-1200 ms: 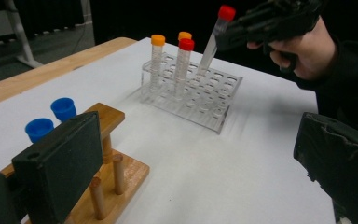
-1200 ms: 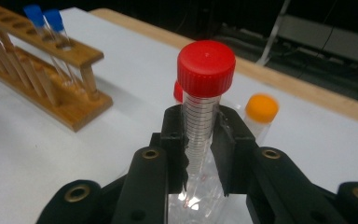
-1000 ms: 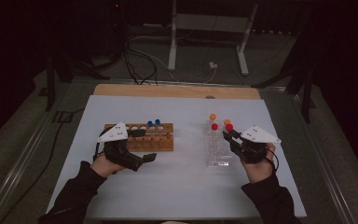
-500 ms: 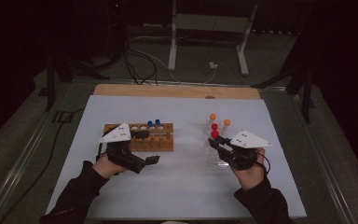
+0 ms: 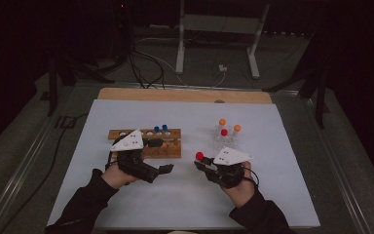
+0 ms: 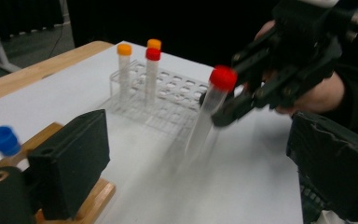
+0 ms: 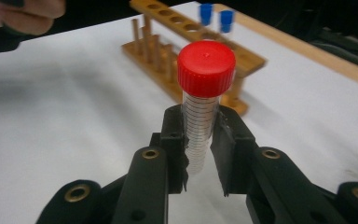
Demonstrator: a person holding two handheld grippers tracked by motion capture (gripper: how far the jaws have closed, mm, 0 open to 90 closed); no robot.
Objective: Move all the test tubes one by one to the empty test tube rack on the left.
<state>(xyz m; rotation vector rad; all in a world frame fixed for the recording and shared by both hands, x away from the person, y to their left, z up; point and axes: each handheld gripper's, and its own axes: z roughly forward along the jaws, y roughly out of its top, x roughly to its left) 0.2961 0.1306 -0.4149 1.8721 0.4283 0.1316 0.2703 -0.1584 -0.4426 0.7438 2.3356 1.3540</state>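
Note:
A clear tube with a red cap (image 7: 205,70) stands upright between the pads of my right gripper (image 7: 200,140), which is shut on it just below the cap. In the high view the right gripper (image 5: 200,163) holds this tube (image 5: 199,156) over the mat's middle, left of the clear rack (image 5: 226,139). My left gripper (image 5: 163,156) rests in front of the wooden rack (image 5: 168,148), pointing right. Its jaws (image 6: 200,177) have just been closing slightly but stand wide open with nothing between them. Ahead of them hangs the red-capped tube (image 6: 214,98), blurred.
Two blue-capped tubes (image 5: 160,129) stand in the wooden rack. The clear rack (image 6: 168,93) holds two orange-capped tubes (image 6: 124,49) and another red-capped one (image 6: 153,54). A wooden board (image 5: 185,95) edges the white mat's far side.
My right gripper has carried the red-capped tube left and toward the person, away from the clear rack to the mat's middle. The left hand has stayed by the wooden rack.

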